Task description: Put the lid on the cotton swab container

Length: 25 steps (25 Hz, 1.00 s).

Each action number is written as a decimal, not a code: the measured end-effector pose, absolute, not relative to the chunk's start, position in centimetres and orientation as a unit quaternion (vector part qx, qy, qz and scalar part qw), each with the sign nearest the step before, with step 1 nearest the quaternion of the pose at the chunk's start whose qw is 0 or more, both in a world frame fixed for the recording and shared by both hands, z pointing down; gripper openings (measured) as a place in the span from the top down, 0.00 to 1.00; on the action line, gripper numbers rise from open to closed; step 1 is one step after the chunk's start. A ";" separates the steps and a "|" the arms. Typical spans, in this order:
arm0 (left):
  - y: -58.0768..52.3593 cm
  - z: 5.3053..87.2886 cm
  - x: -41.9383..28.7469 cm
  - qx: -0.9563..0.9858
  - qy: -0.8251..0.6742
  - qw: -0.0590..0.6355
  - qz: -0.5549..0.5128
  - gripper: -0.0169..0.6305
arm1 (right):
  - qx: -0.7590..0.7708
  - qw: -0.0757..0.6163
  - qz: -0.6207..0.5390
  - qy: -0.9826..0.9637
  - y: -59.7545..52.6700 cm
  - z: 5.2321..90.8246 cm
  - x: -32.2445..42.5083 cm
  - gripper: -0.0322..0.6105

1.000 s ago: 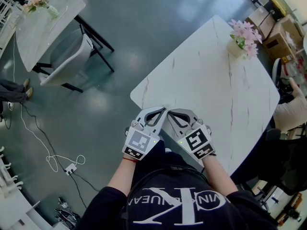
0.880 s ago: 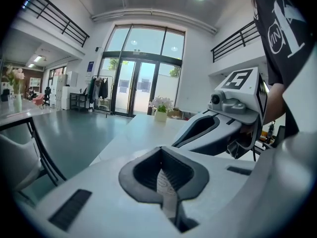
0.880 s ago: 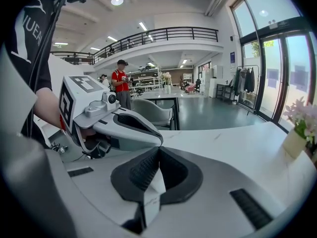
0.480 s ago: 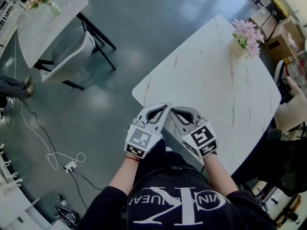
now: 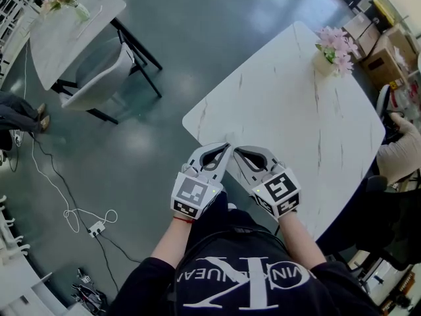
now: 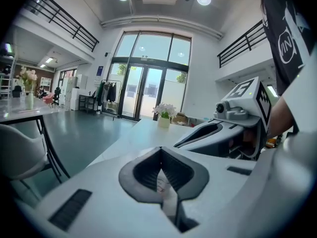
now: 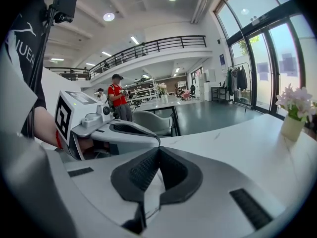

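Two grippers [image 5: 226, 148] [image 5: 236, 151], two marble tables [image 5: 289, 117] [image 5: 62, 31], two flower vases [image 5: 323, 64] [image 5: 81, 12], one chair [image 5: 99, 78]

Left gripper [image 5: 225, 149] beside right gripper [image 5: 237, 152] at near corner of table [image 5: 283, 124]; flower vase [image 5: 323, 65] at its far edge.

The left gripper [image 6: 160, 151] has its jaws closed tip to tip, with nothing gripped; only the white marble table [image 6: 130, 142] shows through the dark padded opening behind the tips. Just to the claw's right lies the right gripper [image 6: 179, 143], carrying its marker cube [image 6: 249, 96]. Far ahead on the table stands a vase of flowers [image 6: 164, 115]. A chair [image 6: 17, 151] sits off to the claw's left.
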<state>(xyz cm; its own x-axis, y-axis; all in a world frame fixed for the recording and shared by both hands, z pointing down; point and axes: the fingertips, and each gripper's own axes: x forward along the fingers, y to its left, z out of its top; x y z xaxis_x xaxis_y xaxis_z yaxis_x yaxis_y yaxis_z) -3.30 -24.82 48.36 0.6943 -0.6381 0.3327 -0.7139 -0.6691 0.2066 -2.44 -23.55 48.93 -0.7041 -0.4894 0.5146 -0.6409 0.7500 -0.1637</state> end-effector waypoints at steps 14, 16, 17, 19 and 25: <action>-19.6 47.4 -3.3 0.893 -0.407 0.158 0.111 0.97 | 0.321 0.202 0.163 -0.911 -19.2 47.2 -1.0 0.95; -18.9 47.1 -3.4 0.892 -0.410 0.156 0.108 0.97 | 0.320 0.200 0.161 -0.912 -18.5 46.9 -1.0 0.95; -18.6 47.0 -3.4 0.891 -0.412 0.155 0.107 0.97 | 0.320 0.200 0.159 -0.912 -18.1 46.8 -1.0 0.95; -17.8 46.8 -3.5 0.890 -0.417 0.154 0.106 0.97 | 0.320 0.198 0.156 -0.913 -17.3 46.5 -1.1 0.95; -15.4 46.3 -3.3 0.886 -0.425 0.151 0.104 0.97 | 0.322 0.194 0.149 -0.914 -15.1 45.8 -0.5 0.95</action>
<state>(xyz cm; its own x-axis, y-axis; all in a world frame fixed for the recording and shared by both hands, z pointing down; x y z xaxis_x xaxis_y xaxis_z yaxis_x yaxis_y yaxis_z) -3.32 -15.38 46.34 0.6171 -0.7219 0.3132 -0.7849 -0.5932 0.1790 -0.54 -15.14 45.84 -0.7167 -0.5317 0.4513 -0.6477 0.7473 -0.1481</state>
